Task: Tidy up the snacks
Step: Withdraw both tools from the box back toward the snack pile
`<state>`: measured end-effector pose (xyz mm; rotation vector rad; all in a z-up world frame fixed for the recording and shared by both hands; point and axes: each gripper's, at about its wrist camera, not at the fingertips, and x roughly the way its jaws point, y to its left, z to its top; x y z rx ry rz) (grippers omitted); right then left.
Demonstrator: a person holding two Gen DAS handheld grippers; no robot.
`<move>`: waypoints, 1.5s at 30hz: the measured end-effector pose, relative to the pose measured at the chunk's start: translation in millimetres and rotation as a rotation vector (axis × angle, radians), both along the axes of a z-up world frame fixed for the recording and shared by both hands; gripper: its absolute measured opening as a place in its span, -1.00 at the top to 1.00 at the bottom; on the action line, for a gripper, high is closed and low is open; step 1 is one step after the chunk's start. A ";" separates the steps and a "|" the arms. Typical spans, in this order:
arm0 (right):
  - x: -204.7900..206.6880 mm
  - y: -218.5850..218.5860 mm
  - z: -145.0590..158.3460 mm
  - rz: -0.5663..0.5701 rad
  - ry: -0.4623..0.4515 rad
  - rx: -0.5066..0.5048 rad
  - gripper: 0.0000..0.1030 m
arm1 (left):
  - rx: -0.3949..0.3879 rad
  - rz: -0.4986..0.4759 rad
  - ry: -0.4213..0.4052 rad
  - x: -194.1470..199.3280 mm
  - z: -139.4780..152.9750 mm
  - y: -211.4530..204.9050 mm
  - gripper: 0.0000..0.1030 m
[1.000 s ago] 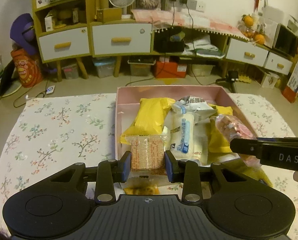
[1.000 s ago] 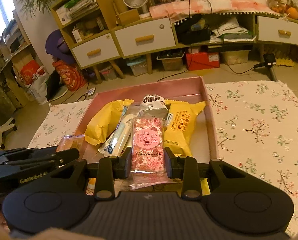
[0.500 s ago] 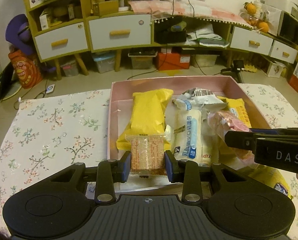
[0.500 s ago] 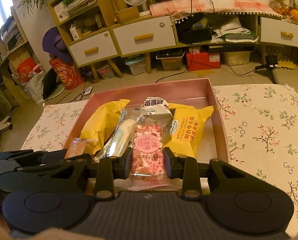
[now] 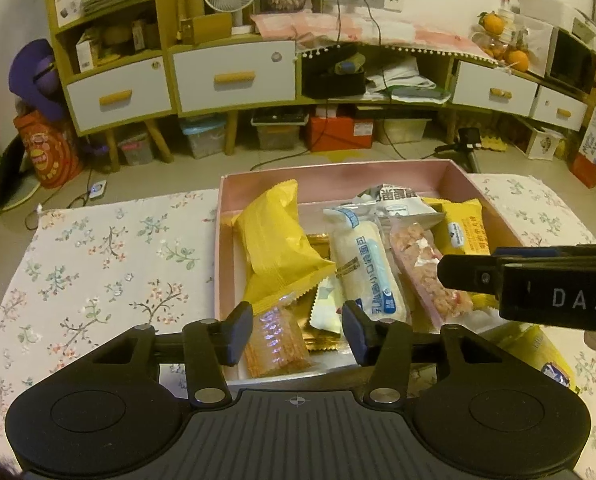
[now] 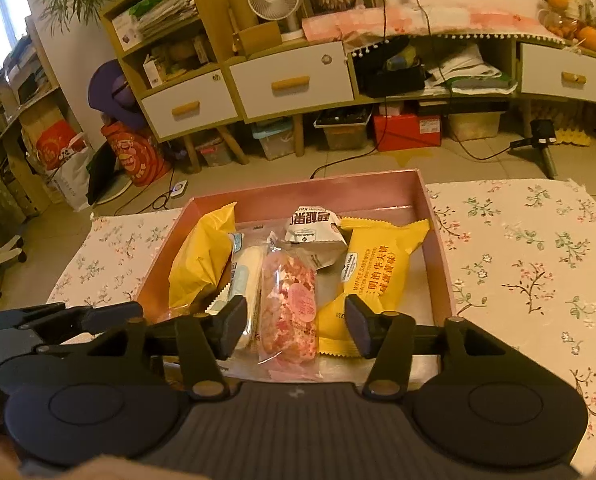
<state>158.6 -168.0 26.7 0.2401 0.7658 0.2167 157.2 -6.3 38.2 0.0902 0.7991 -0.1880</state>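
Both hand-held grippers, left (image 5: 297, 329) and right (image 6: 295, 327), opening since earlier, released: orange bar (image 5: 275, 342), pink bar (image 6: 289, 312) laid inside pink box (image 6: 438, 240).

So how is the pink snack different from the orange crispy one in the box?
The pink snack is a long speckled bar with a round pink label; the orange crispy one is shorter, squarer and plain. The pink snack lies between the right tongs, the orange one between the left tongs. Shared: both have clear wrappers, lie in the pink box, and both tongs are opening off them.
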 end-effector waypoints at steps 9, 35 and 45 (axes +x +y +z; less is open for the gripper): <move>-16.5 -5.0 10.4 0.008 -0.010 -0.016 -0.24 | -0.010 0.005 -0.005 -20.5 13.0 6.0 -0.20; -82.2 -14.5 8.2 0.026 -0.003 -0.083 -0.93 | -0.066 0.031 0.040 -115.0 11.5 33.6 -0.83; -109.5 -3.4 -13.8 0.114 -0.041 -0.173 -0.99 | 0.000 -0.014 -0.021 -140.4 -3.0 37.5 -0.84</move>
